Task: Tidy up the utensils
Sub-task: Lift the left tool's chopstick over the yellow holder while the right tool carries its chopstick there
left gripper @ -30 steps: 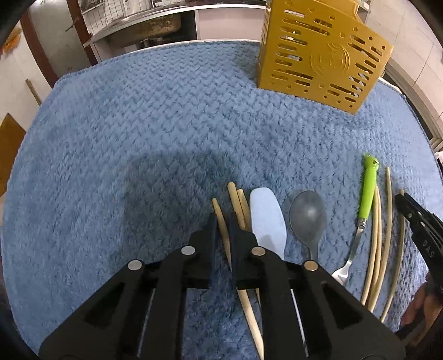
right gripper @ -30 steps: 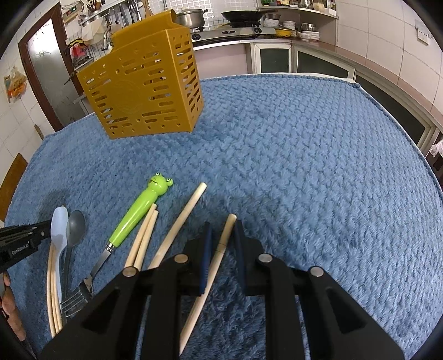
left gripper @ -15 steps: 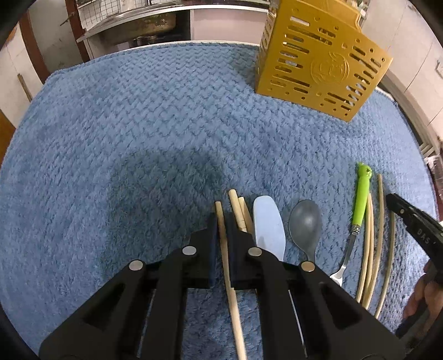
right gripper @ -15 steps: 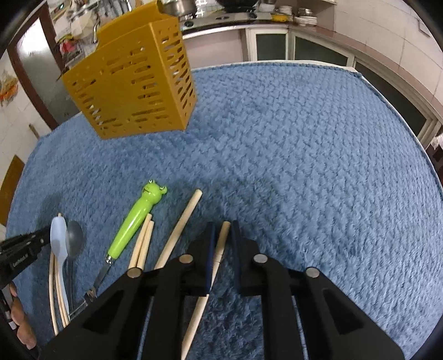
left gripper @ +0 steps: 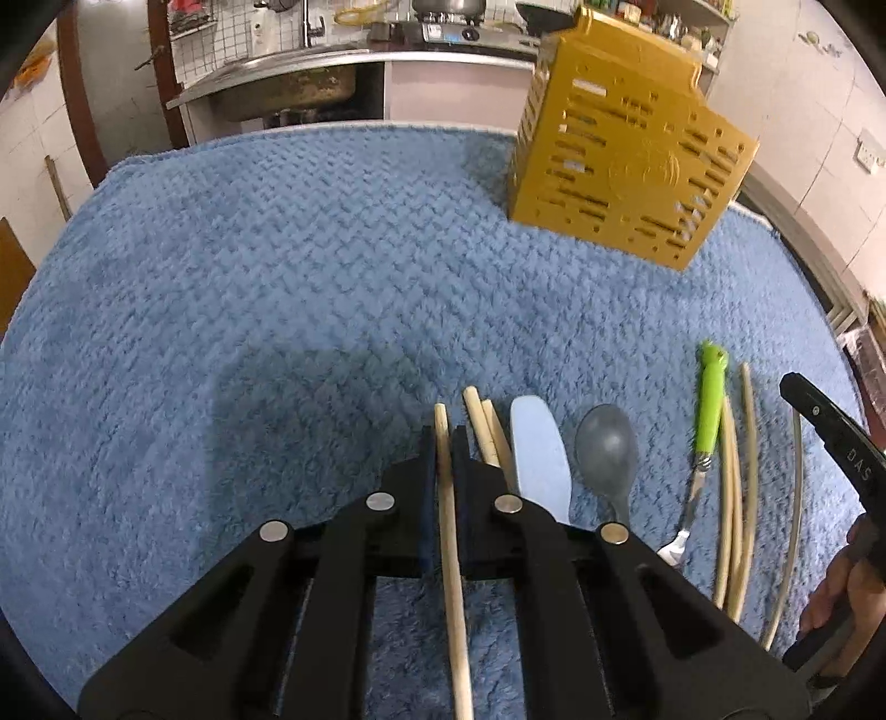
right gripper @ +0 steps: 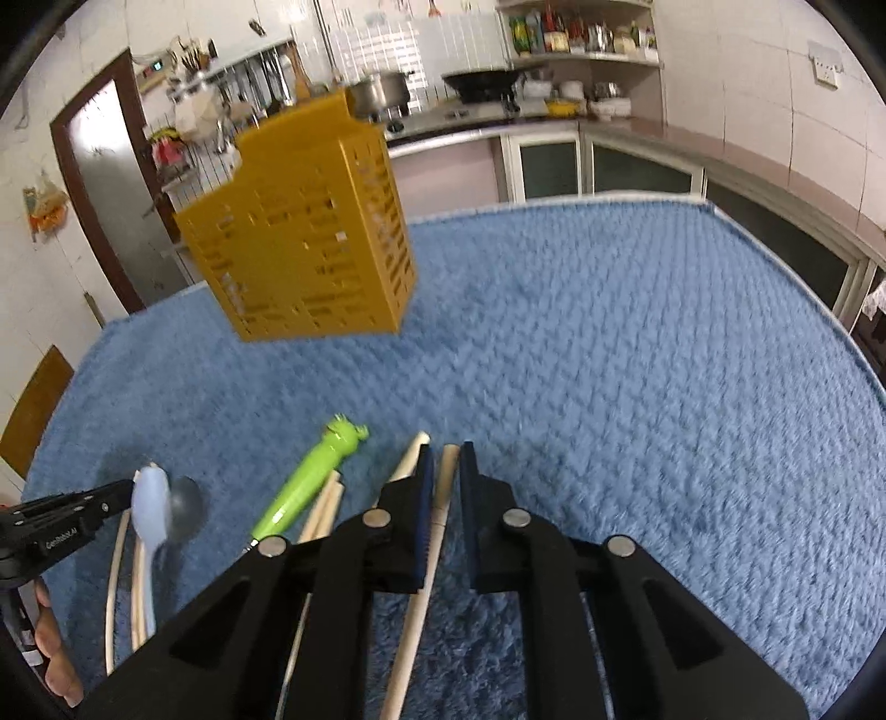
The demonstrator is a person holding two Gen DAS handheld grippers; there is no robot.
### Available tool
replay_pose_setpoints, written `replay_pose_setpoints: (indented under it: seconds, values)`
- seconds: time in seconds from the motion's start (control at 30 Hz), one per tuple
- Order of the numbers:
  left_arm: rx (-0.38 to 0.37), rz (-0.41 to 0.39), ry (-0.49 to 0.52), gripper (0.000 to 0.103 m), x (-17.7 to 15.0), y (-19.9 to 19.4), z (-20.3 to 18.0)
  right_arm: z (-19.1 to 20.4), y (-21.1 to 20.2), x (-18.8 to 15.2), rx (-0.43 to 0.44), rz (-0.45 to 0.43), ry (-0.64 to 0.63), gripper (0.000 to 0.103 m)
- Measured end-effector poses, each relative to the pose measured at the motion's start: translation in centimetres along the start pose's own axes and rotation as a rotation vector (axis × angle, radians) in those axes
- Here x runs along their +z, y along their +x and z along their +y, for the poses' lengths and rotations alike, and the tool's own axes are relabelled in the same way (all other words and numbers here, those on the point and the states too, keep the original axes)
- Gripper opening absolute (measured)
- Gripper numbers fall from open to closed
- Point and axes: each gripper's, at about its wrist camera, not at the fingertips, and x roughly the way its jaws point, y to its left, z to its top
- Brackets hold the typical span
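Wooden chopstick (left gripper: 449,531) sits pinched in the left gripper (left gripper: 443,443) at lower centre; the right gripper (right gripper: 446,465) has just been closing on another (right gripper: 437,515). Pickup step; next, carry both to the yellow caddy (left gripper: 620,166), upper right.

Beyond my blue textured mat (right gripper: 609,343) I see white tiled walls (right gripper: 736,72), a brown-framed door (right gripper: 105,183) and crowded shelves (right gripper: 581,39) (bottles, mostly).

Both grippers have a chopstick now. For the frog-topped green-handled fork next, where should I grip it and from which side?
Grip the frog-topped green-handled fork across its thick green handle, mid-length, coming from above with jaws straddling it. It lies flat on the blue towel; two pale wooden chopsticks crowd its lower end, so stay nearer the frog.
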Motion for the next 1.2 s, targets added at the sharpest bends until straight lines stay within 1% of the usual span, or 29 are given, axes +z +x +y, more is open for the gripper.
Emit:
replay_pose_setpoints:
  seconds: [0.17, 0.27, 0.33, 0.43, 0.53, 0.73, 0.93, 1.2]
  values:
    - [-0.024, -0.096, 0.007, 0.004, 0.2, -2.7, -0.3, 0.0, -0.7, 0.4, 0.032, -0.027, 0.012, 0.009]
    - [-0.033, -0.130, 0.008, 0.004, 0.4, -3.9, -0.5, 0.2, -1.2, 0.4, 0.046, -0.040, 0.012, 0.009]
    - [-0.050, -0.146, 0.002, 0.004, 0.6, -4.8, -0.6, 0.5, -2.1, 0.7, 0.053, -0.067, 0.006, 0.009]
    - [-0.060, -0.225, 0.019, 0.004, 0.8, -7.5, -1.0, 1.1, -3.9, 1.2, 0.062, -0.115, -0.018, 0.008]
    - [-0.071, -0.283, 0.030, 0.004, 0.6, -9.7, -1.1, 1.8, -5.5, 1.7, 0.073, -0.152, -0.041, 0.007]
    - [-0.094, -0.318, 0.040, 0.004, 0.7, -11.8, -1.5, 2.8, -8.4, 2.4, 0.090, -0.212, -0.066, 0.006]
    - [-0.112, -0.346, 0.048, 0.004, 0.7, -13.5, -1.7, 2.6, -9.9, 2.7, 0.097, -0.241, -0.059, 0.006]
    - [-0.112, -0.398, 0.066, 0.004, 0.4, -16.0, -2.2, 3.0, -12.5, 3.2, 0.101, -0.290, -0.075, 0.006]
